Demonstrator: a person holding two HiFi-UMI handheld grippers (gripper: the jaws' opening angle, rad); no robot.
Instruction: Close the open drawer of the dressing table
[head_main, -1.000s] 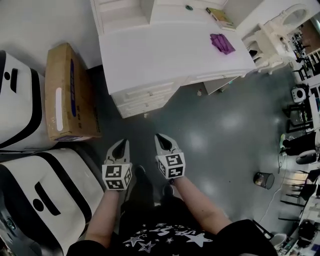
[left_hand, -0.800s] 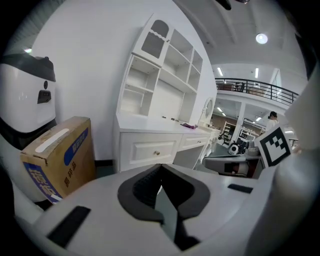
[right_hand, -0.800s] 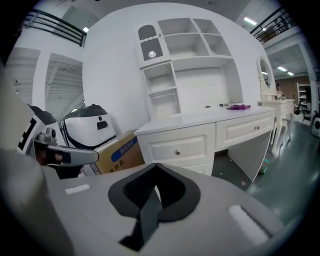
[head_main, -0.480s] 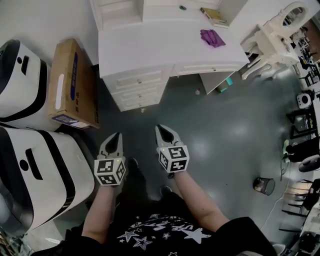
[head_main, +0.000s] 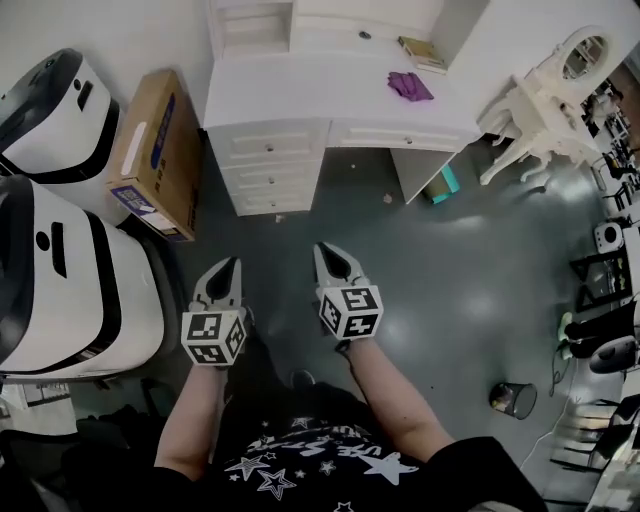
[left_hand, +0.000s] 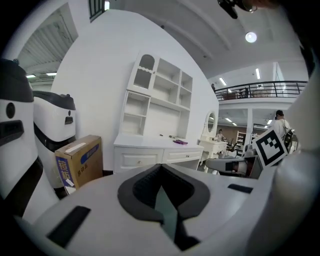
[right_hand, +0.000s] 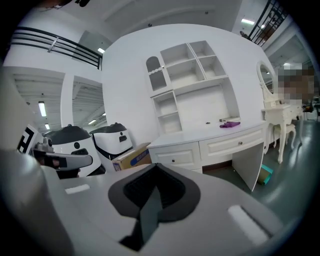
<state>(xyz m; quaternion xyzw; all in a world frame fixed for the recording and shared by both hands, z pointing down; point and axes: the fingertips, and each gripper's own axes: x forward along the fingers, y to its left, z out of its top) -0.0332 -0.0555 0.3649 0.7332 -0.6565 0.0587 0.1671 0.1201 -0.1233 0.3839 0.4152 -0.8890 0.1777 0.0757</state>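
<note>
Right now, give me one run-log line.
left gripper shut, empty | right gripper shut, empty | dressing table ahead, untouched | drawers look flush

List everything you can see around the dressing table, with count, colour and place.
dressing table: one, white, against the wall ahead
cloth: one, purple, on the tabletop, right side
cardboard box: one, brown, on the floor left of the table
machines: two, white and black, far left
mirrored side table: one, white, right of the dressing table
bin: one, dark, floor at lower right
left gripper: one, white, shut, empty
right gripper: one, white, shut, empty
</note>
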